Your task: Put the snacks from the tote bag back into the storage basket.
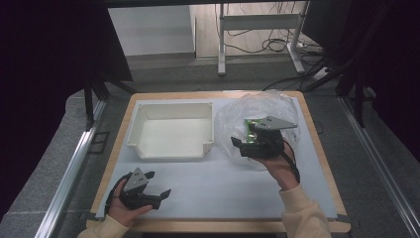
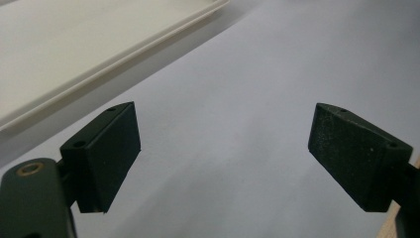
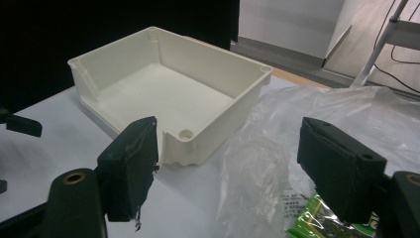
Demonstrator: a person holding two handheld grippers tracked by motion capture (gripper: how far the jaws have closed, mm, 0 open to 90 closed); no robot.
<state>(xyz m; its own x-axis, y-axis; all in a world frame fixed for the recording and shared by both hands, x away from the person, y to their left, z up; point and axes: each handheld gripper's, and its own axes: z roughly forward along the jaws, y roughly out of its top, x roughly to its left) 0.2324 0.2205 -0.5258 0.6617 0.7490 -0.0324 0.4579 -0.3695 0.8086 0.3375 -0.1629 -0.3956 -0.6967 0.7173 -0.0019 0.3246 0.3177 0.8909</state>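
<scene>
High view shows the right claw (image 1: 247, 140) held above the clear plastic bag (image 1: 257, 106), which lies crumpled on the right half of the bench (image 1: 317, 148), just beside the right wall of the white tray (image 1: 171, 130). This claw's jaws stand wide apart with nothing between them. Right gripper view looks along those jaws: the bag (image 3: 317, 129) spreads below and between them, its wrinkled film reaching to the near corner of the tray (image 3: 168, 89), and a green packet (image 3: 317, 223) with printed text shows through the plastic low in that view, close under the right-hand jaw. Neither jaw touches the film as far as can be told. The tray sits upright on the pale sheet that covers the bench, its inside bare. The left claw (image 1: 159, 186) rests low at the near left of the bench, in the person's left hand (image 1: 124, 206), well apart from the bag and just in front of the tray's near edge. Left gripper view shows its jaws spread wide over the bare pale sheet, with the tray's rim (image 2: 114, 54) crossing the upper left corner.
</scene>
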